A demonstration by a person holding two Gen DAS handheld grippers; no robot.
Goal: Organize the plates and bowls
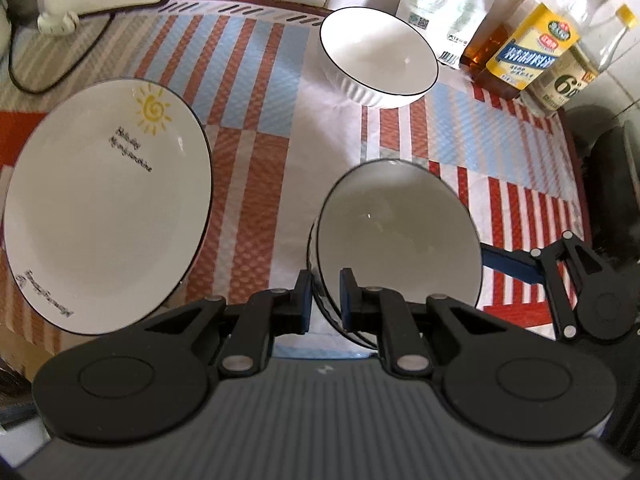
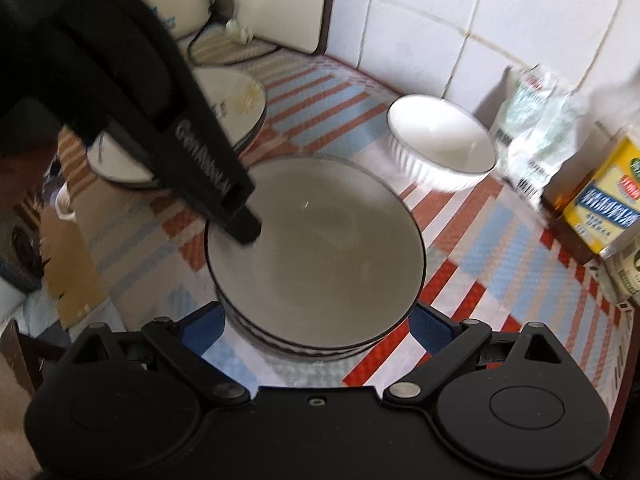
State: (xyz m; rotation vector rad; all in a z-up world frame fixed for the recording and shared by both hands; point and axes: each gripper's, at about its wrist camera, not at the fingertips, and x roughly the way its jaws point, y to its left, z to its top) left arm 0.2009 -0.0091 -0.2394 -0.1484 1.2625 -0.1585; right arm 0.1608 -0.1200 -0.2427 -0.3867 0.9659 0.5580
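bowl point(image 1: 396, 232): glossy ceramic, smooth | plate point(image 1: 104, 216): glazed ceramic | table cover point(image 1: 256, 128): woven plastic, textured | gripper housing point(image 1: 328, 420): matt ribbed plastic

Both wrist views steep and close over the striped mat point(image 1: 256, 184), sharing the shaded bowl point(image 1: 396, 236).

— How does the left gripper point(image 1: 325, 298) stand?

— Pointed steeply down, its fingers point(image 1: 349, 300) drawn close on the near rim of the bowl point(image 1: 400, 232), one pad inside the rim, one outside. In the right wrist view it reaches in from the upper left.

— And the right gripper point(image 2: 320, 330)?

— Also angled downward, its blue-padded fingers point(image 2: 434, 330) spread wide either side of the same bowl. Whether the pads touch its wall I cannot tell.
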